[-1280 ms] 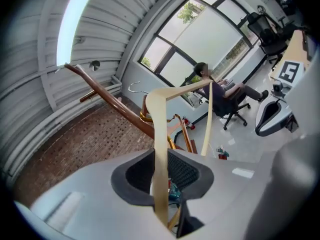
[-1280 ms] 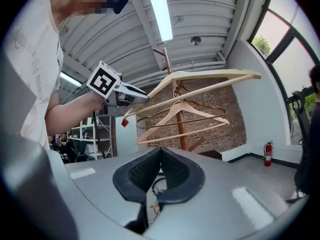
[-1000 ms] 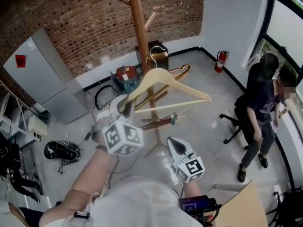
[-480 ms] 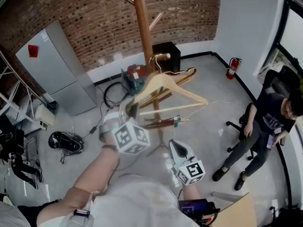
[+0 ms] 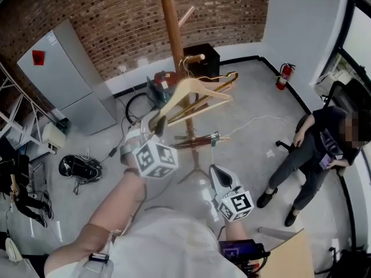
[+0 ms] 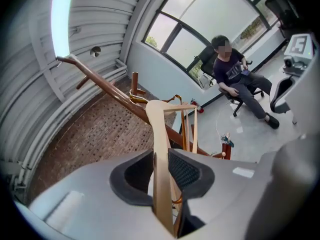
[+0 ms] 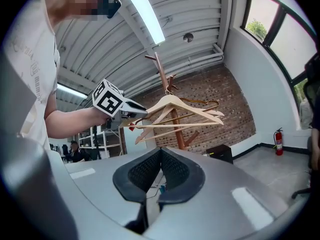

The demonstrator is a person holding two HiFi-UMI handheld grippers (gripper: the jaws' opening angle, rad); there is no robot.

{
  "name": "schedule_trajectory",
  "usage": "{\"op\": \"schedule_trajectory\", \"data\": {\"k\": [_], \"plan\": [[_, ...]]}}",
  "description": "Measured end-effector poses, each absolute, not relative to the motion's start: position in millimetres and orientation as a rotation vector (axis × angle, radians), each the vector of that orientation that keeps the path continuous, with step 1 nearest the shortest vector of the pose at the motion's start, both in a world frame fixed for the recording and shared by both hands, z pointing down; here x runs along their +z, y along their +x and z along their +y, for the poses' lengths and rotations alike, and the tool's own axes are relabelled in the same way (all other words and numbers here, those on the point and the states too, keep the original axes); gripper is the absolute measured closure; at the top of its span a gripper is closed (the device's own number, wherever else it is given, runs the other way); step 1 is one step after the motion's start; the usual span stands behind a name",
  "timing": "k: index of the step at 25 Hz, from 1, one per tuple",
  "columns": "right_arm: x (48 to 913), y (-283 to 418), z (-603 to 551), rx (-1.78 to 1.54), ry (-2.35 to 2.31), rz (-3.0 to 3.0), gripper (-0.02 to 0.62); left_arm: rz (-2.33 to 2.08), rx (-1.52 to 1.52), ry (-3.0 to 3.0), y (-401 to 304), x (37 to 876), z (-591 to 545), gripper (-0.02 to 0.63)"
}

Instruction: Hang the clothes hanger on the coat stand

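Note:
A pale wooden hanger (image 5: 194, 91) is held by one arm's end in my left gripper (image 5: 157, 126). Its metal hook (image 5: 186, 63) loops over a short peg (image 5: 196, 57) of the brown wooden coat stand (image 5: 172, 28). In the left gripper view the hanger arm (image 6: 160, 149) fills the gap between the pads of the left gripper (image 6: 161, 159); the jaws have just been opening a little and still touch it. A second, darker hanger (image 5: 223, 81) hangs just behind on the stand. My right gripper (image 5: 219, 175) hovers lower, shut and empty, and looks up at both hangers (image 7: 175, 104).
A person sits on an office chair (image 5: 316, 149) at the right. A fire extinguisher (image 5: 283, 76) stands by the white wall. A grey cabinet (image 5: 64, 80), a black box (image 5: 206, 54), a red tool case (image 5: 162, 80), cables and a black bag (image 5: 79, 168) lie around the stand's foot.
The hanger has swung in toward the stand and sunk a little; its hook now sits on the peg. My left gripper followed it down. The right gripper barely shifted.

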State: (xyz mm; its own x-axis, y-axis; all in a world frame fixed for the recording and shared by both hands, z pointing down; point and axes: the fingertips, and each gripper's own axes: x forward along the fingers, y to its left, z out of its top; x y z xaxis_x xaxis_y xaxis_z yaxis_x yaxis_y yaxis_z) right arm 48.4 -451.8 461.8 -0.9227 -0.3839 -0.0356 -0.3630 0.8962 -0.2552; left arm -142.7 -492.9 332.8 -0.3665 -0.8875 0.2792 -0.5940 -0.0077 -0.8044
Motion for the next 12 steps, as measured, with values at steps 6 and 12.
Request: {"op": "schedule_trajectory", "data": {"k": [6,12], "plan": [[457,45,-445,-0.378,-0.603,2.973,0.581,1.972,-1.17,-1.665,-129,312,-468,0.5],[465,47,-438,-0.407,-0.648,2.968,0.581,1.927,-1.071,-1.809,-112,314,-446,0.514]]}}
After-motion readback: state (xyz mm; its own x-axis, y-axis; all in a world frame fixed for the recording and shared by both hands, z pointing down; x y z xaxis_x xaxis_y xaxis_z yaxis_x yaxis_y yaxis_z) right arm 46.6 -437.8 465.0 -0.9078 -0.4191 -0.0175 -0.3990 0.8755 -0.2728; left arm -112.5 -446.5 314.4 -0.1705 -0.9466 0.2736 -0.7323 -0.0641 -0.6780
